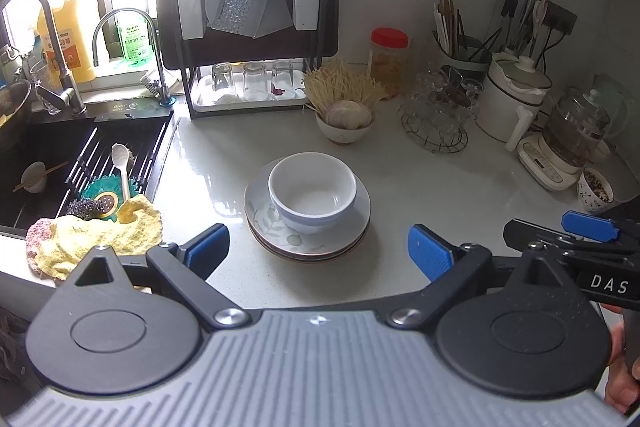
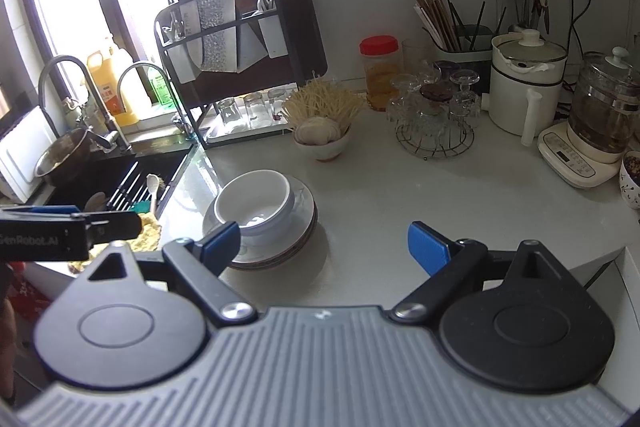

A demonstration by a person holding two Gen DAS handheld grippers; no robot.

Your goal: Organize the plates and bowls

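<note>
White bowl sits on stacked plates near the counter's sink-side edge. Left gripper and right gripper are wide, holding nothing.

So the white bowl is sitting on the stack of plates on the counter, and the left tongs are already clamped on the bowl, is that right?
Not quite. The white bowl does sit on the stack of plates on the counter, but the left tongs are open and short of it, touching nothing, as the left wrist view shows.
</note>
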